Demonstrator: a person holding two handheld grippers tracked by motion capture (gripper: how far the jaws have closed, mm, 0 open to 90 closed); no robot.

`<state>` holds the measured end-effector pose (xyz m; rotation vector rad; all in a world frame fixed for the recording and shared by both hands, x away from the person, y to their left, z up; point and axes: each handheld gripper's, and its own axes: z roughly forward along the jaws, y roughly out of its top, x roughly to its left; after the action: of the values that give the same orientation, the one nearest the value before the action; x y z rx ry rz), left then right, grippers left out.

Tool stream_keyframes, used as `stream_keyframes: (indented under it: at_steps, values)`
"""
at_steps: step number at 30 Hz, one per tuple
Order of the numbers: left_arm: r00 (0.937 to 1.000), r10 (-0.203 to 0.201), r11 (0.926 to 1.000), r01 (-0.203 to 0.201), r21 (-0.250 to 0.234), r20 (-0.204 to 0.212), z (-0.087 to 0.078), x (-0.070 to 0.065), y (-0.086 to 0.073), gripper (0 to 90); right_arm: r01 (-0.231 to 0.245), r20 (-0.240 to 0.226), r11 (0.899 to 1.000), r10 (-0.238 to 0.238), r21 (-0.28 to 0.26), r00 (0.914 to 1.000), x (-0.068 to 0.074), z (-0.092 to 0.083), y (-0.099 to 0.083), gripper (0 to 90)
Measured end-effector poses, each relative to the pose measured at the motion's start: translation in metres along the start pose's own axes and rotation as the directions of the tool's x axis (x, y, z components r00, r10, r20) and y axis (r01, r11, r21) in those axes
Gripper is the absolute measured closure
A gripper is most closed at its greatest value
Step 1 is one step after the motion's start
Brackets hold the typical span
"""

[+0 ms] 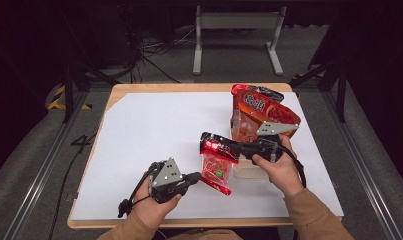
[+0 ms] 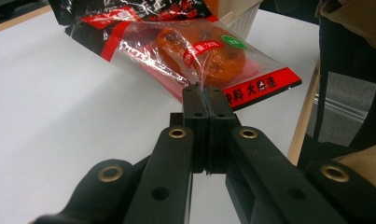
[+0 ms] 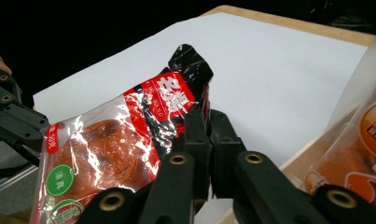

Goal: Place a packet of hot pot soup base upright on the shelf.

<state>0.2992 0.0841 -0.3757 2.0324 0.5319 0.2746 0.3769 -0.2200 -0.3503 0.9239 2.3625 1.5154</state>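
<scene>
A clear snack packet [image 1: 217, 167] with red and black printing and an orange-brown food inside hangs between my two grippers, just above the white sheet. My left gripper [image 1: 193, 179] is shut on the packet's lower edge, and the left gripper view has its jaws pinched on the clear film [image 2: 205, 93] beside the red strip. My right gripper [image 1: 235, 148] is shut on the packet's black top end. In the right gripper view the packet [image 3: 111, 149] droops to the left of the closed jaws of my right gripper [image 3: 205, 122], with the left gripper [image 3: 13, 123] beyond it.
Several more red snack packets [image 1: 259, 112] stand upright in a pale box [image 1: 246, 171] at the right of the table. A white sheet [image 1: 154, 130] covers the wooden table top [image 1: 119, 91]. Metal rails and cables lie on the floor around it.
</scene>
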Motion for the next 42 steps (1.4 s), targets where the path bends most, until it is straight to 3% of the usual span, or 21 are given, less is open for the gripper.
stream_keyframes:
  at_steps: [6, 10, 14, 15, 19, 20, 21, 22, 24, 26, 27, 31, 32, 33, 37, 42]
  values:
    - [0.9987, -0.036, 0.9992, 0.036, 0.015, 0.037, 0.006, 0.008, -0.006, 88.7, 0.032, 0.006, 0.999, -0.032, -0.040, 0.9995, 0.005, -0.004, 0.003, 90.0]
    - [0.9986, -0.039, 0.9988, 0.037, 0.031, 0.037, 0.007, 0.011, -0.008, 87.4, 0.049, -0.003, 0.996, -0.049, -0.078, 0.9988, 0.008, -0.010, 0.006, 90.0]
    - [0.9957, -0.074, 0.9965, 0.072, 0.043, 0.055, 0.009, 0.015, -0.010, 81.8, 0.057, -0.030, 0.992, -0.060, -0.116, 0.9977, 0.012, -0.016, 0.009, 90.0]
    - [0.9941, -0.089, 0.9954, 0.087, 0.039, 0.061, 0.009, 0.016, -0.010, 80.4, 0.053, -0.061, 0.990, -0.062, -0.128, 0.9962, 0.014, -0.018, 0.010, 90.0]
    - [0.9931, -0.112, 0.9930, 0.111, 0.039, 0.034, 0.009, 0.021, -0.011, 64.7, 0.086, -0.102, 0.989, -0.098, -0.119, 0.9899, 0.021, -0.018, 0.011, 90.0]
    - [0.9927, -0.118, 0.9926, 0.117, 0.034, 0.027, 0.009, 0.023, -0.011, 51.2, 0.106, -0.100, 0.987, -0.118, -0.118, 0.9880, 0.023, -0.016, 0.012, 90.0]
    - [0.9916, -0.128, 0.9915, 0.127, 0.028, 0.020, 0.009, 0.025, -0.011, 51.2, 0.106, -0.100, 0.987, -0.118, -0.118, 0.9880, 0.023, -0.016, 0.012, 90.0]
    - [0.9906, -0.137, 0.9905, 0.136, 0.017, 0.003, 0.007, 0.029, -0.011, 37.9, 0.106, -0.110, 0.987, -0.119, -0.117, 0.9868, 0.022, -0.017, 0.012, 90.0]
    - [0.9891, -0.147, 0.9891, 0.147, 0.011, 0.005, 0.006, 0.031, -0.011, 35.0, 0.112, -0.106, 0.987, -0.124, -0.114, 0.9866, 0.023, -0.018, 0.012, 90.0]
    - [0.9897, -0.143, 0.9897, 0.143, -0.009, 0.004, 0.004, 0.034, -0.009, 25.5, 0.122, -0.130, 0.985, -0.138, -0.126, 0.9818, 0.025, -0.018, 0.013, 90.0]
    - [0.9913, -0.132, 0.9911, 0.132, -0.020, 0.001, 0.002, 0.036, -0.008, 25.5, 0.122, -0.130, 0.985, -0.138, -0.126, 0.9818, 0.025, -0.018, 0.013, 90.0]
    - [0.9940, -0.108, 0.9921, 0.109, -0.063, 0.013, -0.003, 0.040, -0.002, 17.7, 0.194, -0.168, 0.974, -0.211, -0.113, 0.9630, 0.034, -0.017, 0.015, 90.0]
    - [0.9941, -0.103, 0.9917, 0.105, -0.074, 0.034, -0.005, 0.042, -0.001, 13.5, 0.234, -0.193, 0.967, -0.251, -0.104, 0.9486, 0.039, -0.016, 0.015, 90.0]
    - [0.9941, -0.103, 0.9917, 0.105, -0.074, 0.034, -0.005, 0.042, -0.001, 11.8, 0.234, -0.193, 0.967, -0.251, -0.104, 0.9486, 0.039, -0.016, 0.015, 90.0]
    - [0.9954, -0.081, 0.9905, 0.086, -0.107, 0.052, -0.005, 0.043, 0.003, 10.4, 0.291, -0.222, 0.952, -0.304, -0.092, 0.9263, 0.046, -0.012, 0.014, 90.0]
    - [0.9957, -0.043, 0.9871, 0.055, -0.150, 0.082, 0.000, 0.041, 0.008, 9.2, 0.301, -0.255, 0.947, -0.319, -0.109, 0.9128, 0.049, -0.011, 0.013, 90.0]
